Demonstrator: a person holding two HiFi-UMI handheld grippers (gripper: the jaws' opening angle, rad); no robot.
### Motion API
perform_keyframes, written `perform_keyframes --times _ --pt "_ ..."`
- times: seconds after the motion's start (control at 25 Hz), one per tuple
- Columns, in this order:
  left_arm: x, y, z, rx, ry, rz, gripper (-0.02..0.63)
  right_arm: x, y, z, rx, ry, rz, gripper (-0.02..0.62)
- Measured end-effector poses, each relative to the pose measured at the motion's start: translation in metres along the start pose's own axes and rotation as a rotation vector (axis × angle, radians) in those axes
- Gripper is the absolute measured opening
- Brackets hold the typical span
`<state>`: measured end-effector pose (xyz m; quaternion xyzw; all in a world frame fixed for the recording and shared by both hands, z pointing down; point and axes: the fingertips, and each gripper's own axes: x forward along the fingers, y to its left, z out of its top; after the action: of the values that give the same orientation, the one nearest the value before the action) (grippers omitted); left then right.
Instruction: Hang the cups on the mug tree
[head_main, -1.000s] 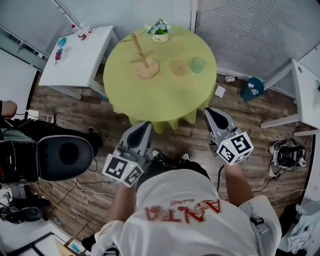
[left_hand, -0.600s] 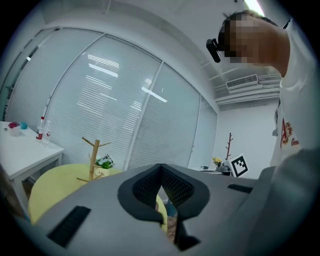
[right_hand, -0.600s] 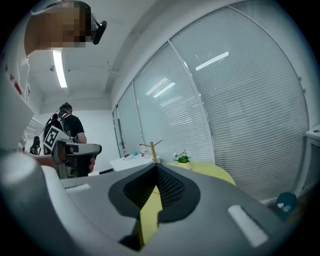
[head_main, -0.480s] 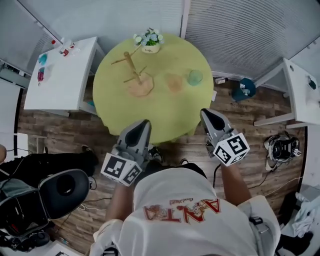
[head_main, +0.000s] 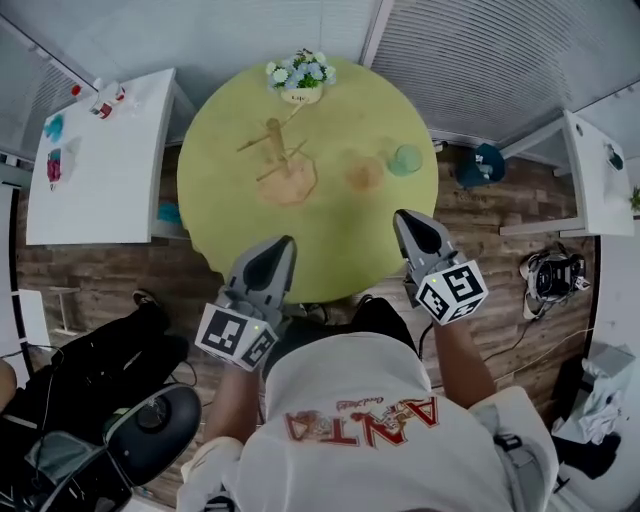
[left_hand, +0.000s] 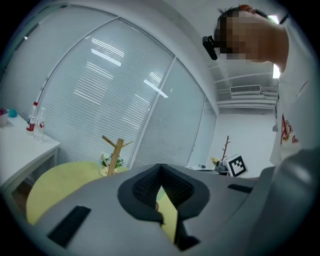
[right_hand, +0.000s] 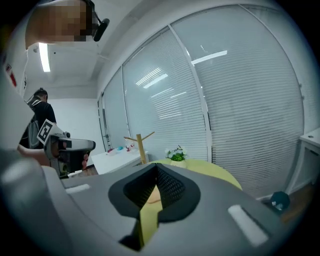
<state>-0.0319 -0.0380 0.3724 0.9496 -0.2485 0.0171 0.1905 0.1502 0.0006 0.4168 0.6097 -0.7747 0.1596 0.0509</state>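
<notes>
Two cups: tan cup (head_main: 364, 172), green cup (head_main: 405, 159), right of tree (head_main: 280, 160) | likely light, stiff, slick, breakable; pinch rim wall | left gripper (head_main: 274, 246), right gripper (head_main: 411, 221) closed, empty

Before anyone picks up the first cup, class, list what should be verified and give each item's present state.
1. The mug tree stands upright on the round table, pegs bare: ok.
2. The orange cup and green cup sit on the table, right of the tree: ok.
3. The left gripper is open for a grasp: not ok, shut and empty.
4. The right gripper is open: not ok, shut and empty.
5. Which way the cup handles face: cannot tell.
</notes>
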Motion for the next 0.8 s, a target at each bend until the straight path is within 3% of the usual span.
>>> perform_keyframes --times 0.16,0.32,0.6,0.8 --pt "0.014 0.01 -0.005 -0.012 0.023 -0.01 0.009 0.021 -0.027 -0.032 0.01 0.061 -0.051 0.003" --pt "0.026 0.006 -0.009 -0.024 0.035 0.021 0.009 0.037 -0.055 -0.079 0.046 0.138 -0.046 0.008" --pt "0.056 -0.016 -0.023 -0.042 0.061 0.1 0.009 0.073 -0.102 -0.142 0.04 0.269 -0.039 0.202" --pt "0.067 -0.011 -0.033 -0.066 0.081 0.161 0.009 0.116 -0.105 -0.181 0.08 0.368 0.0 0.239"
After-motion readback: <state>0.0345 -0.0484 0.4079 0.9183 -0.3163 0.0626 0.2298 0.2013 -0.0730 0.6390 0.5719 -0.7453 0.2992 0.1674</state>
